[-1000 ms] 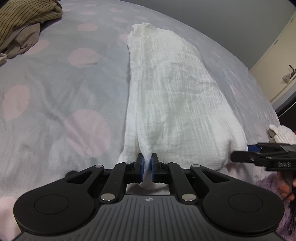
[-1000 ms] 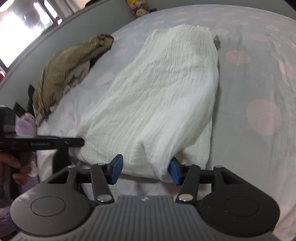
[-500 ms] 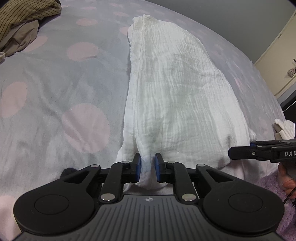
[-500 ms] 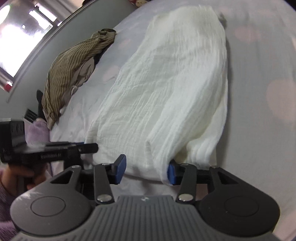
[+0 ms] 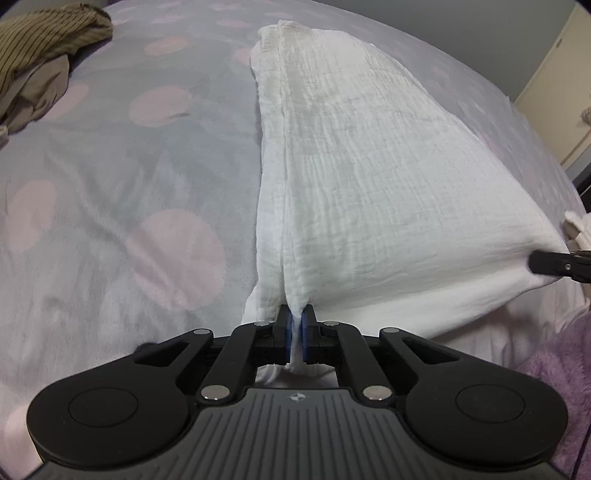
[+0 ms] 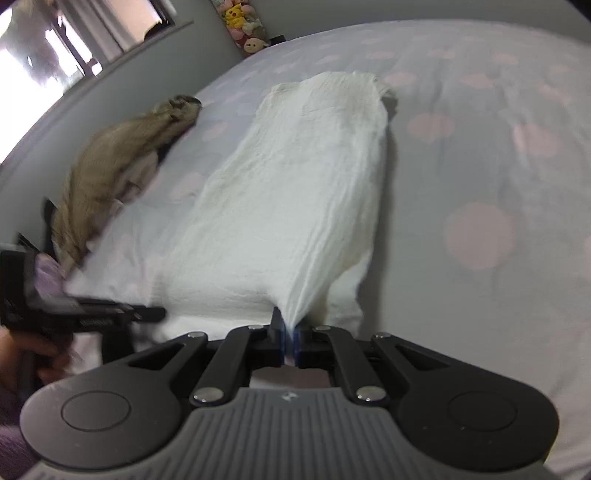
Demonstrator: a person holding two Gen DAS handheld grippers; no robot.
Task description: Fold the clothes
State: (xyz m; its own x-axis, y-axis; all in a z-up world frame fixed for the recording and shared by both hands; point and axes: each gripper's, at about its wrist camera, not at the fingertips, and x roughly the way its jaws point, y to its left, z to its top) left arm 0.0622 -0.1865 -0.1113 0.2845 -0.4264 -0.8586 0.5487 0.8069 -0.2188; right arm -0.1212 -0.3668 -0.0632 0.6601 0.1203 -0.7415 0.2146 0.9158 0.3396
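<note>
A white crinkled garment (image 5: 369,166) lies lengthwise on the dotted bedspread, folded into a long strip; it also shows in the right wrist view (image 6: 306,192). My left gripper (image 5: 294,326) is shut on the garment's near left corner. My right gripper (image 6: 290,334) is shut on the near right corner, and the cloth rises taut from the jaws. The tip of the right gripper shows at the right edge of the left wrist view (image 5: 557,264). The left gripper shows at the left of the right wrist view (image 6: 110,315).
A brown striped pile of clothes (image 5: 40,48) lies at the bed's far left, also in the right wrist view (image 6: 118,173). The grey bedspread with pink dots (image 5: 110,184) spreads all around. Plush toys (image 6: 247,31) sit by the far wall. A purple fleece sleeve (image 5: 554,369) is near right.
My right gripper has closed on the garment's near right corner; it was open around it before. My left gripper loosened briefly and is shut on the cloth again. The near edge is lifted.
</note>
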